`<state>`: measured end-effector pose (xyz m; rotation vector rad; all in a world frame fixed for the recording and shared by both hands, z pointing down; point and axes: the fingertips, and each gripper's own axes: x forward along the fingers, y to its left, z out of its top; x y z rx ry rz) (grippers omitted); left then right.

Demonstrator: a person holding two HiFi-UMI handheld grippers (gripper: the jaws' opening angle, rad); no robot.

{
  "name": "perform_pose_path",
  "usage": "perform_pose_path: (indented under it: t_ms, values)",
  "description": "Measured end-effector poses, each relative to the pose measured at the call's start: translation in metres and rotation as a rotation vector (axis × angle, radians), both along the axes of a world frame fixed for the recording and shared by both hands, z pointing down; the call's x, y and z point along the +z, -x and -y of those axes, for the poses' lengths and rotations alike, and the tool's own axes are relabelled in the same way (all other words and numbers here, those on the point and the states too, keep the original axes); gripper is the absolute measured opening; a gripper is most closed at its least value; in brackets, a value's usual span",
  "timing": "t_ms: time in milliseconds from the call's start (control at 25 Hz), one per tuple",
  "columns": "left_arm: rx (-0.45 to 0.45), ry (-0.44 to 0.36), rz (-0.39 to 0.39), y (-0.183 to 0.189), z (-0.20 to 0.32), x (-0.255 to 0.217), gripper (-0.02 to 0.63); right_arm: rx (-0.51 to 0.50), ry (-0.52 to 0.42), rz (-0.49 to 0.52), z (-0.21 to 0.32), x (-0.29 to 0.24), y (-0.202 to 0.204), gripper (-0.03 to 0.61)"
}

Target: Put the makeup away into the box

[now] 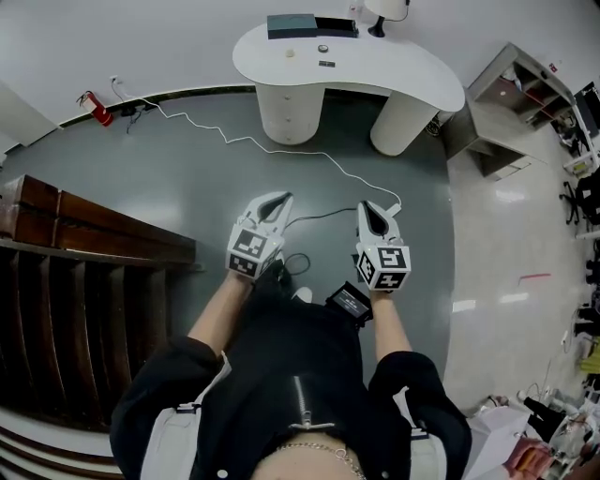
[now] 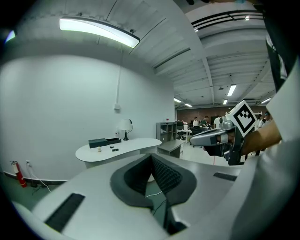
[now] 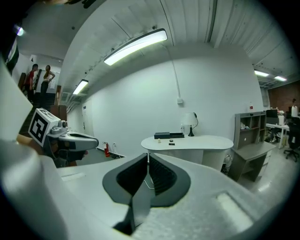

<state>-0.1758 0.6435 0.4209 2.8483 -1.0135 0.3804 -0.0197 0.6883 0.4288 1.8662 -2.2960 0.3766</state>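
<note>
Shut tight, nothing held, ridged dark rubber pads pressed together: left gripper and right gripper, smooth pale shells, side by side above the grey floor. Well ahead, a smooth white curvy table. On top, a flat dark box, with tiny makeup bits just beside it, outside the box.
</note>
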Motion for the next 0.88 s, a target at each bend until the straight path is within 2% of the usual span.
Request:
perform_pose_path:
  t_ms: [400,880]
  values:
    - [0.021,0.018,-0.009,-0.008,0.037,0.005,0.014,-0.007,0.024,0.016,0.037,0.005,0.002,0.009]
    - [0.105,0.029,-0.024,-0.015,0.123,0.005,0.014,0.04,0.033,0.015,0.121,0.0,0.008,0.009]
